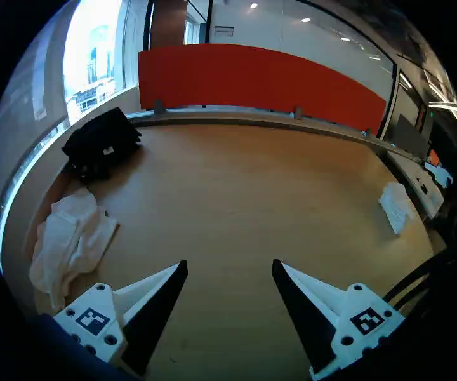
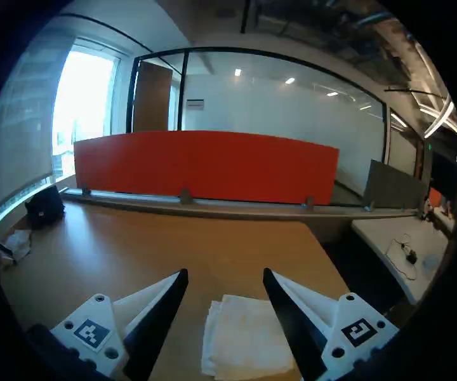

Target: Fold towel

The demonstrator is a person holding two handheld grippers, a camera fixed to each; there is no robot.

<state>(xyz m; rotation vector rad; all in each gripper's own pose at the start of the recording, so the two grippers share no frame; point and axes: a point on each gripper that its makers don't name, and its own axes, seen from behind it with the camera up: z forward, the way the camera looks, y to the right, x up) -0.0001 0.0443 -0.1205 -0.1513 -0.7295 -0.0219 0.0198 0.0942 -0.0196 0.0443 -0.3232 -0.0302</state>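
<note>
In the left gripper view a crumpled white towel (image 1: 70, 241) lies at the left edge of the wooden table (image 1: 241, 190), left of my open left gripper (image 1: 228, 270), which holds nothing. A small folded white towel (image 1: 397, 206) lies far right near the table's edge. In the right gripper view a folded white towel (image 2: 247, 336) lies flat on the table (image 2: 165, 247), just below and between the fingers of my open right gripper (image 2: 225, 276). The fingers do not touch it. The crumpled towel (image 2: 16, 244) appears far left.
A black bag (image 1: 101, 143) sits at the table's far left corner, behind the crumpled towel; it appears as the black bag (image 2: 44, 204) in the right gripper view. A red divider panel (image 1: 260, 82) runs along the back edge. A grey desk (image 2: 400, 247) with cables stands to the right.
</note>
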